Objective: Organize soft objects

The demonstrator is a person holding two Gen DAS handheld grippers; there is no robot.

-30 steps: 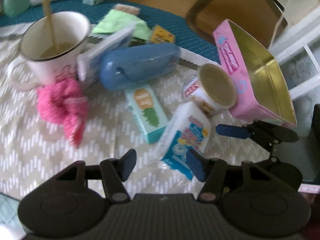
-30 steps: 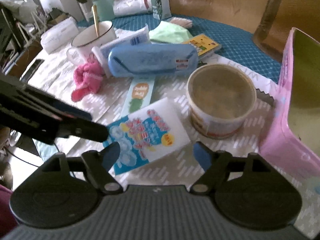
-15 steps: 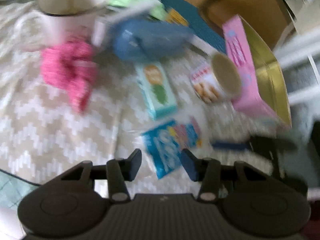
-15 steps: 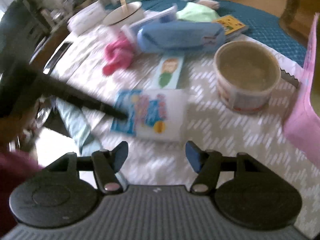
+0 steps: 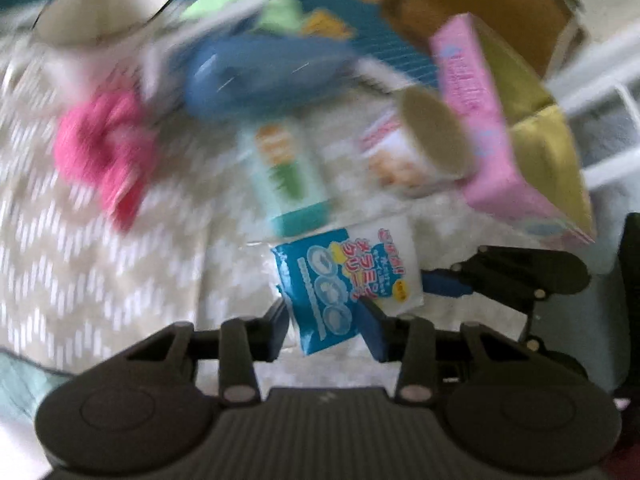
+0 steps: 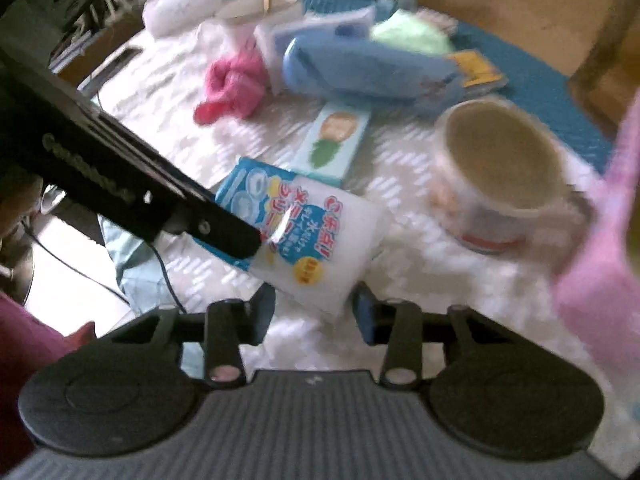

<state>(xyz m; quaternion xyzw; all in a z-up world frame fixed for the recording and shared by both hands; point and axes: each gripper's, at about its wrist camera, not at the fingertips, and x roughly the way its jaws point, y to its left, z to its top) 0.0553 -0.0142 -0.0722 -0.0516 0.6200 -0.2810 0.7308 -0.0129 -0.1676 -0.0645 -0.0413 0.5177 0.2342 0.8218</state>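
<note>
Both grippers have converged on the white sponge in its clear wrapper with a blue printed panel, which sits near the front of the tabletop, a surface under a beige cloth with a white zigzag pattern. The wrapper carries Japanese writing in red and blue and a small yellow badge; I cannot read the words.

The left gripper has its 2 blue pads on either side of the pack's blue end, and its jaws are closing; whether the pads already press the wrapper is hard to tell. The right gripper is closing too, the pack's white end between its pads, a small gap showing on the right.

Only the left wrist view shows the gold inside of the pink rectangular tin, though its lettering is smeared. In the right wrist view that tin is cut off at the edge. The right view alone shows the left gripper's black finger lying across the wrapper, and clutter beyond the tabletop.

Behind the sponge lie a small teal carton with a pineapple picture, a round paper tub with a tan lid, a long blue hard case, a fluffy pink cloth, a pale green cloth and a white mug holding a wooden stick. All are blurred, their labels unreadable.
</note>
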